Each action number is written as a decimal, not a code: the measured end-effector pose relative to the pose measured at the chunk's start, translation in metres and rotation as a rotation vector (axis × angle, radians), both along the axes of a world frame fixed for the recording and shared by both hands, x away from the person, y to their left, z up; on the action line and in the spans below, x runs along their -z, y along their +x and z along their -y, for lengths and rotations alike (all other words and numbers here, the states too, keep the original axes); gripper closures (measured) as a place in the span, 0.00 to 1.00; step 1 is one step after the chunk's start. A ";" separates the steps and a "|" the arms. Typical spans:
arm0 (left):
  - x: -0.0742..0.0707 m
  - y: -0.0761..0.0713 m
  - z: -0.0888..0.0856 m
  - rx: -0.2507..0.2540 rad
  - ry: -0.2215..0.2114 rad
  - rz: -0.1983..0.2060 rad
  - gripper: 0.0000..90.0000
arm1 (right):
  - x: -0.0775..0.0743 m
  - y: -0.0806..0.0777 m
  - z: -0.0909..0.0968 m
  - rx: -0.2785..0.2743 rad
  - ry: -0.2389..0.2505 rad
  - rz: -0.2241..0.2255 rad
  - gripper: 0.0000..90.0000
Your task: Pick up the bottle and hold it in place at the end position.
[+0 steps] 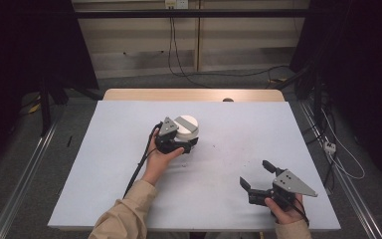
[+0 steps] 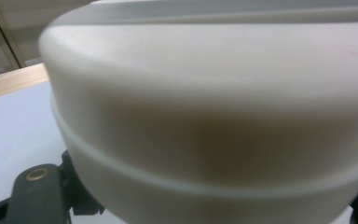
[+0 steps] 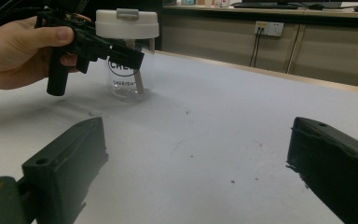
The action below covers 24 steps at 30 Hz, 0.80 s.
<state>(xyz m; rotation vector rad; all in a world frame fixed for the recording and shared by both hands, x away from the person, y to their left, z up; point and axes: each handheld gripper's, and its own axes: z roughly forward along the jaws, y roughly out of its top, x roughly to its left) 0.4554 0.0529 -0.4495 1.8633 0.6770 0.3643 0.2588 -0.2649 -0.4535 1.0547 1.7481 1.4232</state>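
A clear jar with a white lid (image 1: 186,125) stands upright near the middle of the table, printed lettering on its glass (image 3: 121,77). My left gripper (image 1: 188,143) reaches it from the near left, with one jaw across the front of the glass just under the lid, shut on the jar. In the left gripper view the white lid (image 2: 214,116) sits very close and blurred, a black jaw at each lower corner. My right gripper (image 1: 255,173) rests on the sheet at the near right, jaws wide open with nothing between them (image 3: 196,154).
A white sheet (image 1: 104,164) covers the table, with a strip of bare wood (image 1: 194,94) along the far edge. A few small dark specks mark the sheet between the jar and my right gripper. Cables hang at the back wall (image 1: 174,45).
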 end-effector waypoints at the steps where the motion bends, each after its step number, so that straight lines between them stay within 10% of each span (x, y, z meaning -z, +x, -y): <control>1: 0.000 0.001 0.001 0.005 0.010 0.004 0.21 | 0.000 0.000 0.000 0.000 0.000 -0.001 0.04; 24: 0.004 0.003 0.005 0.049 0.031 0.017 0.21 | 0.002 0.000 -0.001 0.002 0.008 -0.014 0.04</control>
